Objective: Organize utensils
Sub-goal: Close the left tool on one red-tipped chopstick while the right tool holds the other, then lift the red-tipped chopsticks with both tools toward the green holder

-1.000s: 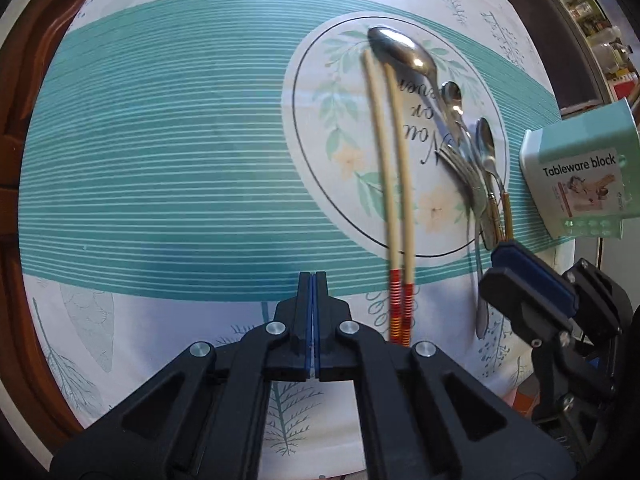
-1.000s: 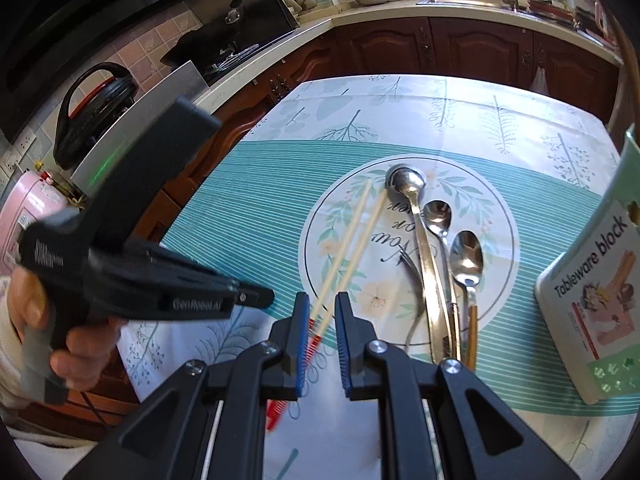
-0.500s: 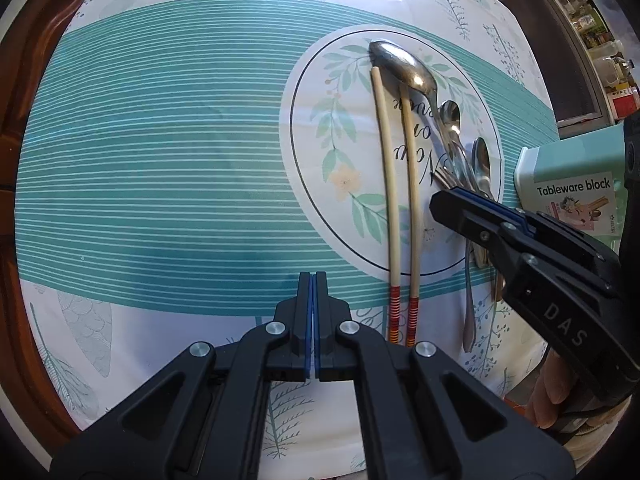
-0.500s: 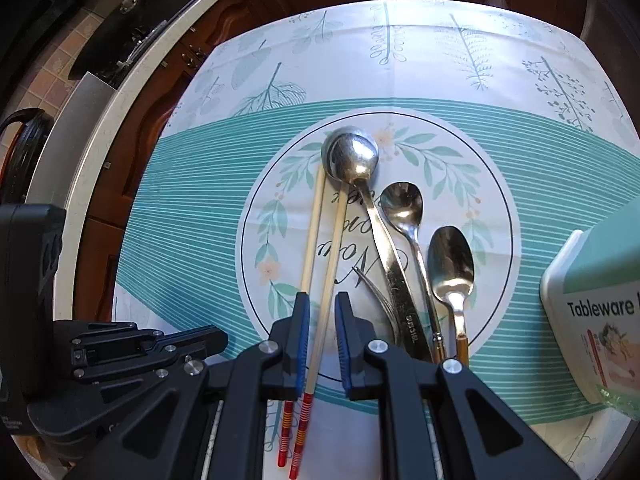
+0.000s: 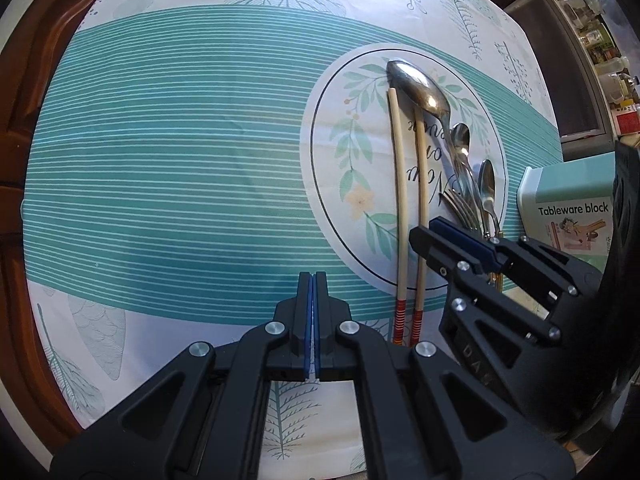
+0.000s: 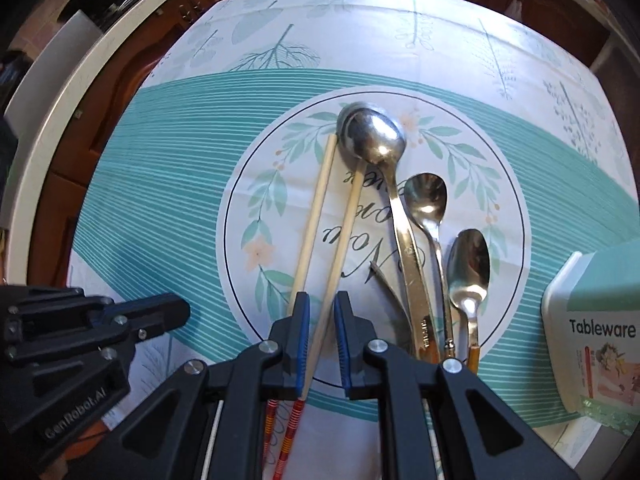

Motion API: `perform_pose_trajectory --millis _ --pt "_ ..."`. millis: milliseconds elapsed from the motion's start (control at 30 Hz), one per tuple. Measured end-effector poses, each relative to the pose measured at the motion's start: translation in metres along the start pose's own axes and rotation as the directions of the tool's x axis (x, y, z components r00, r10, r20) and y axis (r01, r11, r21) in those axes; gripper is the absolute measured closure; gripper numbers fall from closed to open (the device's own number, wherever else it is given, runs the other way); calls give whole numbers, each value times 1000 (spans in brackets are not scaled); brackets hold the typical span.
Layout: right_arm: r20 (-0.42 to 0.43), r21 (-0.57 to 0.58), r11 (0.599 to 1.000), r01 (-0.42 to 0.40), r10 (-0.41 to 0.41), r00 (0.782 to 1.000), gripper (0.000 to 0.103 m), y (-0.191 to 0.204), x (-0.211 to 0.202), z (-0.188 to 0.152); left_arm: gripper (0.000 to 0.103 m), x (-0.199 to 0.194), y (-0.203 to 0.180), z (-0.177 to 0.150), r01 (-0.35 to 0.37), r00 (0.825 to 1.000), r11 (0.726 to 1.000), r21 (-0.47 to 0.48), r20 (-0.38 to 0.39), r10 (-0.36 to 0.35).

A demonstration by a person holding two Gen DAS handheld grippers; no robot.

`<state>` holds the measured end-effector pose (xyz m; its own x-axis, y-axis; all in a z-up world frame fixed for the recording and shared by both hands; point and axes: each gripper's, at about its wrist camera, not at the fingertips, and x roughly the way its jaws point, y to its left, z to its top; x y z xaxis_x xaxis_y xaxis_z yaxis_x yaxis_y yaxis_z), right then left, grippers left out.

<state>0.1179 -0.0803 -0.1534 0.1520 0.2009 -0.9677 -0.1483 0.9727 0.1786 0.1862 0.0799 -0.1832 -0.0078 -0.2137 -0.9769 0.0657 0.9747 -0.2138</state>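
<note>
**Right gripper straddles one chopstick**

Now we see the chopsticks (image 6: 320,216) lying side by side in the printed circle at the middle of the tablecloth (image 6: 168,184), their red-striped ends toward the near edge and their pale tips toward the far edge, by the bowl of the large spoon (image 6: 372,136). To their right in the right wrist view lie the other steel pieces: the large spoon's long handle, a middle spoon (image 6: 426,200), a small spoon (image 6: 469,264) with an amber handle, and a fork (image 5: 460,208) partly tucked beneath them. At the right edge of the cloth stands the mint box labelled Tableware block (image 6: 596,332).

We hold the right gripper (image 6: 321,340) pointing steeply down over the near part of the circle. Its blue-padded jaws stand a little apart, and the right-hand chopstick runs between them; the left-hand one passes just outside the left pad. We cannot tell whether the pads press on the stick; a gap shows on both sides of it.

We hold the left gripper (image 5: 312,320) pointing steeply down too, over the striped teal band left of the circle, near the cloth's near edge. Its jaws are fully closed with nothing between them, and it stays apart from the utensils.
</note>
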Motion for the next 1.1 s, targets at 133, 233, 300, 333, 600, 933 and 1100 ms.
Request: perform_pose_trajectory --millis 133,233,300,333,600,933,1100 --pt "5 -41 999 17 -17 1000 97 2 -2 -11 103 -1 -9 1 3 1000 1000 18 -1 -3" --pt "-8 -36 999 -13 13 1000 98 -5 -6 -22 103 1 -23 4 7 1000 999 34 -13 -6" --pt "-14 -10 999 -37 36 999 98 -14 -9 -31 103 3 -33 5 5 1000 999 47 -23 -4" --pt "-15 3 999 -44 45 999 98 -17 -10 -35 103 4 -38 6 3 1000 999 51 -27 -2" --pt "4 124 981 -150 151 989 98 -47 -26 -61 101 12 -71 11 -11 999 996 93 -51 16" --pt "57 185 955 -230 223 973 98 -61 -36 -73 90 27 -93 16 -95 992 989 115 -69 104" --pt "66 192 950 -247 238 969 98 -63 -37 -76 80 32 -102 17 -139 987 981 132 -67 149"
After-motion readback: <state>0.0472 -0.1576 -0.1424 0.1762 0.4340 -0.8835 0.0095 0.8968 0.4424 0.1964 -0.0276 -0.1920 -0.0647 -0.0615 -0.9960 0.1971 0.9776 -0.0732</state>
